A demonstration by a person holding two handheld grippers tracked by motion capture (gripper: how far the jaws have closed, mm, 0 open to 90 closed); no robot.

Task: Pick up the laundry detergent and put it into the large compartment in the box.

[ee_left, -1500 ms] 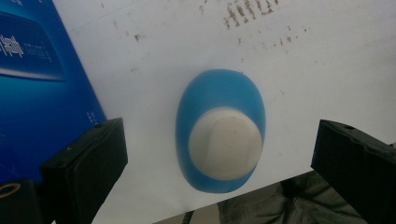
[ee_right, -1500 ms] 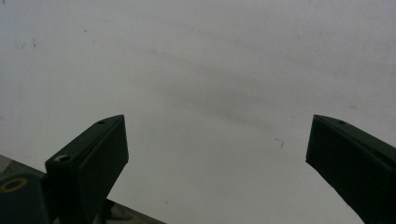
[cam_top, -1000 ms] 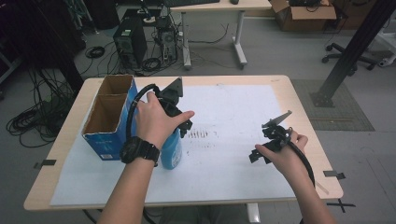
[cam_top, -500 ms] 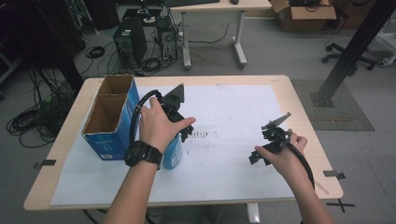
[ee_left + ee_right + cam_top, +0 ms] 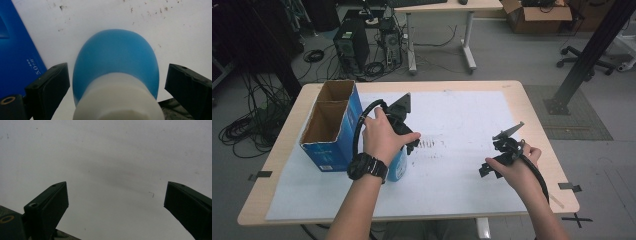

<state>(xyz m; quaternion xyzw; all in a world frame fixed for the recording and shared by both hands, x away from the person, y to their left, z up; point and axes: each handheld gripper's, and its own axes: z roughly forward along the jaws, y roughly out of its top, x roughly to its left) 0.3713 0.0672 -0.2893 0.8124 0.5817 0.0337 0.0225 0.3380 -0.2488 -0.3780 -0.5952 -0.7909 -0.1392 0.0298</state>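
The blue bottle (image 5: 399, 165) stands upright on the white paper sheet (image 5: 462, 125), just beside the right-hand wall of the open blue cardboard box (image 5: 332, 127), and that box is my landmark for everything here. The box, the biggest thing on the sheet, sits at the sheet's left edge with two empty compartments facing up. The bottle stands at the box's near right corner; I cannot tell whether the two touch. Its long axis runs straight up, white cap (image 5: 117, 100) on top.

The left gripper (image 5: 404, 132) hangs directly over the bottle, on the side of it away from the box, pointing down along that upright axis. In the left gripper view the cap and the blue shoulder (image 5: 116, 52) sit between the two black jaws, which stand wide apart with a clear gap on each side and touch nothing. So the bottle lies straight ahead of the fingers, centred, with the box wall (image 5: 17, 50) close outside one jaw.

The right gripper (image 5: 497, 160) is far across the sheet from the box, low over bare paper, its jaws also spread and holding nothing.

By my reckoning the left hand (image 5: 382, 137) is the one to take the bottle: a straight drop, then a squeeze. The box-side jaw has little room, so drifting toward the box could catch its wall.
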